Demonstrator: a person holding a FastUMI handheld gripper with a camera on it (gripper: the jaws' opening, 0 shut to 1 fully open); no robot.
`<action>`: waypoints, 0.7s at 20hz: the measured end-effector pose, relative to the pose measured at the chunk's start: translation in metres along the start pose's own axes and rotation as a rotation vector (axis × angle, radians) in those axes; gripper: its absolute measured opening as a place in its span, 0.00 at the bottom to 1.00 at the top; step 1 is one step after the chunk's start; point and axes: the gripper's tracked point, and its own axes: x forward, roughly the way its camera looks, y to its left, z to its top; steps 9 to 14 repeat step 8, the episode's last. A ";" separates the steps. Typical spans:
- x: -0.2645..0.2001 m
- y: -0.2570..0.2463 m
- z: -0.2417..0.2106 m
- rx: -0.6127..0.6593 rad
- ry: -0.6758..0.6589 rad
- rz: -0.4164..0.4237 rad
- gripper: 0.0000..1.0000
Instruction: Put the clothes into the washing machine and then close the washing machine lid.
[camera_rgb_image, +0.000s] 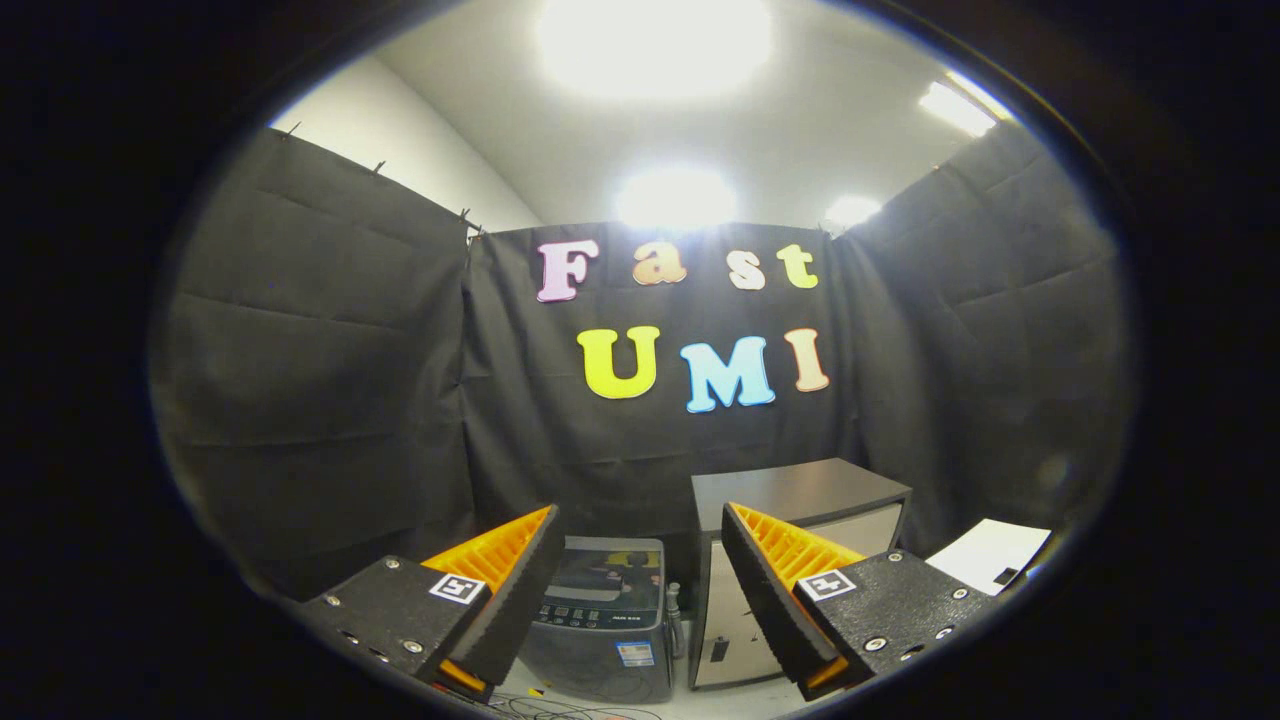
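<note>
A small grey top-loading washing machine (603, 620) stands on the floor ahead, seen between my two fingers and beyond them, against the black cloth wall. Its dark lid lies flat on top, apparently shut. My gripper (640, 535) is held well back from the machine and above it, open, with nothing between the fingers. I see no clothes from here.
A low cabinet (790, 500) with a dark top and a pale front stands right beside the washing machine, on its right. A white sheet (990, 555) lies further right. Cables (560, 708) trail on the floor in front of the machine.
</note>
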 end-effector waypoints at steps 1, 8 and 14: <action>-0.002 -0.002 0.001 0.004 0.000 -0.006 0.98; -0.005 0.003 -0.007 -0.014 0.029 0.004 0.97; -0.005 0.003 -0.007 -0.014 0.029 0.004 0.97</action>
